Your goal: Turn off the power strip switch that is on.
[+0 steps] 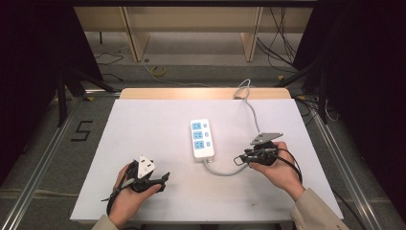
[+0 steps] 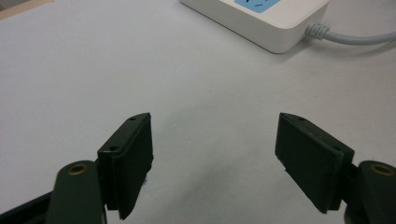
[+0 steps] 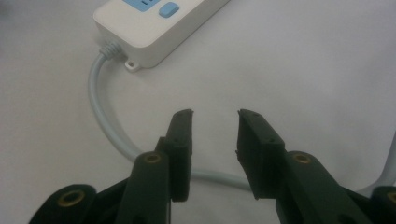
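Note:
A white power strip (image 1: 202,139) with blue socket faces lies at the middle of the white table (image 1: 143,120). Its grey cable (image 1: 225,171) leaves the near end, curves right, and runs off the far edge. My left gripper (image 1: 164,181) rests near the front left, jaws wide apart with nothing between them. In the left gripper view (image 2: 215,121) the power strip (image 2: 266,18) lies ahead to the right. My right gripper (image 1: 238,159) sits right of the strip, pointing left. In the right gripper view (image 3: 214,114) its jaws stand a narrow gap apart over the cable (image 3: 105,116), holding nothing.
The table's far edge is a wooden strip (image 1: 201,93). Beyond it, loose cables lie on the floor between wooden shelf legs (image 1: 136,38). A black "5" (image 1: 81,130) marks the floor at left. Metal rails run along both sides of the table.

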Tool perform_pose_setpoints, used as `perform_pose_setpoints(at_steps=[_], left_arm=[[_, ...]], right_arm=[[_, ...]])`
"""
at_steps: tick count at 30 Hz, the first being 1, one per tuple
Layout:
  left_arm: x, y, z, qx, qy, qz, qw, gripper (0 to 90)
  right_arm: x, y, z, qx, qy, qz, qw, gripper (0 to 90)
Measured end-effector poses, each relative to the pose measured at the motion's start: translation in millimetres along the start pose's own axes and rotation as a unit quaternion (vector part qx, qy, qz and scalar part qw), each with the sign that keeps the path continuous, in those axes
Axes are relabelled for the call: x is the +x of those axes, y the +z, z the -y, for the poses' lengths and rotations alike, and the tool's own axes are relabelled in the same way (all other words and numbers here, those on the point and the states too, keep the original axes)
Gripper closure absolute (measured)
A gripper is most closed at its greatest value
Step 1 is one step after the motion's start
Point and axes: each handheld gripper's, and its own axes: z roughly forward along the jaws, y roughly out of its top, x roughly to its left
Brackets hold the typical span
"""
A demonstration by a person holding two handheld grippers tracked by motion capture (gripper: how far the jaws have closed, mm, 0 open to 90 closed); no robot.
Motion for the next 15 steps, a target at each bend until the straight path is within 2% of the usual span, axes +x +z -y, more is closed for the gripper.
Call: perform_pose_setpoints(at_steps=[9,15], left_arm=[[0.5,0.0,0.1,0.003,0.000,0.000,1.0000,27.4],[0.8,0.1,0.3,0.004,0.000,0.000,1.0000,27.4]], right_arm=[[-2.5,-6.9,17.0,-0.017,0.016,-0.001,0.9997,59.5],[-2.4,-13.2,27.1,-0.031,0.016,0.004,0.9994,55.3]])
